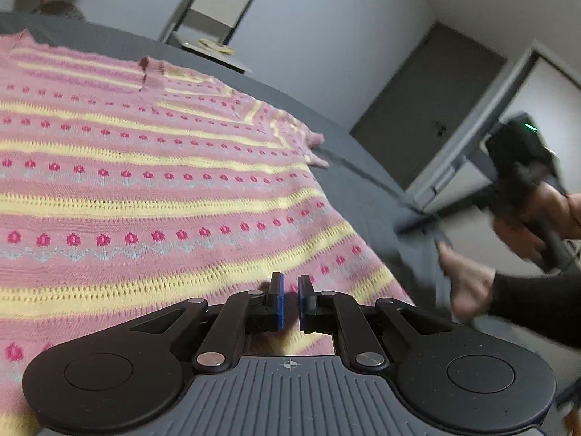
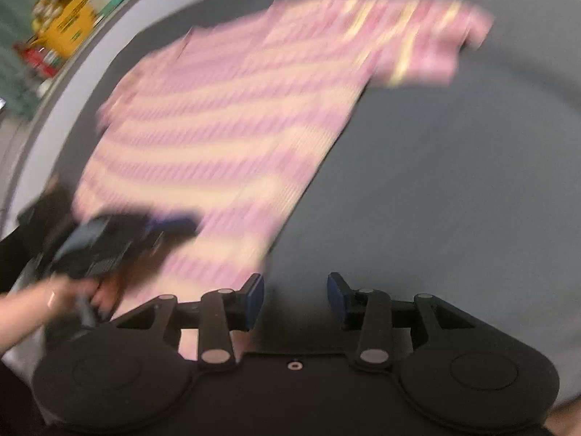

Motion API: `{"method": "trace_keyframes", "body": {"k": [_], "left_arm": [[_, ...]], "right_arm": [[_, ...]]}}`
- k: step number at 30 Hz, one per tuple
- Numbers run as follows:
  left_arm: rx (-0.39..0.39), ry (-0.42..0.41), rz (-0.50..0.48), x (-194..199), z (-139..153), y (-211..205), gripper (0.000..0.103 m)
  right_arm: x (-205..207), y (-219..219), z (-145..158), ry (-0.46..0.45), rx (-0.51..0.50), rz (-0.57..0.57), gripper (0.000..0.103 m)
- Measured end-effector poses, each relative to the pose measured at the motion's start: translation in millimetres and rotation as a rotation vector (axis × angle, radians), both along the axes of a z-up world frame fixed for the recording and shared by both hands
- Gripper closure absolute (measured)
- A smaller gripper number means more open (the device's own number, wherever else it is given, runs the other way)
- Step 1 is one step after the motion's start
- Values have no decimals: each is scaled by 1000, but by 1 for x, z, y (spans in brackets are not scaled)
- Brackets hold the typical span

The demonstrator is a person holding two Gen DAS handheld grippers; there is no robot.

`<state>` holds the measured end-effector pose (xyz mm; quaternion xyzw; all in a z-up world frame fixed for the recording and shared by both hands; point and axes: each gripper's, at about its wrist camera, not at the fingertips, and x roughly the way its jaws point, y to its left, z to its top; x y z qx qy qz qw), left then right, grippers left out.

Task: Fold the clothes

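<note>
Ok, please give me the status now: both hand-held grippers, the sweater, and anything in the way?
Left hand-held gripper shut, low over the sweater hem. Right hand-held gripper open, empty, above the grey cover. Sweater flat, unfolded. Nothing in the way.

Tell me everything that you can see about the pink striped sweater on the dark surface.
The pink striped sweater is a knit with yellow openwork bands, rows of small red flower motifs and pale wavy lines. It lies spread flat, not yet folded, on the dark grey cloth surface. Its ribbed collar is at the far end, and one short sleeve sticks out sideways. The left gripper is over the near hem with jaws almost shut; whether it pinches the knit is unclear.
</note>
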<state>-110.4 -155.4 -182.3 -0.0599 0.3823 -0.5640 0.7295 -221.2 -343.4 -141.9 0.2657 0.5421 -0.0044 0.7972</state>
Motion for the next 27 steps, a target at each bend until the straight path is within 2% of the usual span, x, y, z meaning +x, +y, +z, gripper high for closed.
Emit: {"method": "trace_keyframes", "body": {"k": [3,5,7,12,15,17,19,21,24,27], "left_arm": [[65,-49,-87,-10,11,6,96],[114,-87,-158,-19,22,12,95],[147,-137,-221,-27,34,15,95],[223,-271,-285,-46,55,12,95],[195,-243,-272,-46,59,8,95],[132,-181,-266,-44,62,9,96],[69,-116,-250,-42,65,7,95],[44,-49,-234,-40,63,1,95],[85,48,-225,-40,51,-13,96],[141,-10,-200,-48,45,-17,96]], "right_arm": [[-10,22,-17,24,43,24,66],[-11,34,-26,62,34,58,73],[-16,51,-21,32,12,102,74],[-7,110,7,-97,-133,386,74],[-6,137,12,-133,-257,479,70],[-8,148,11,-162,-318,511,68],[-11,158,9,-192,-354,531,65],[-11,166,6,-203,-357,554,61],[-9,175,0,-198,-333,595,61],[-8,177,-6,-179,-306,622,60]]}}
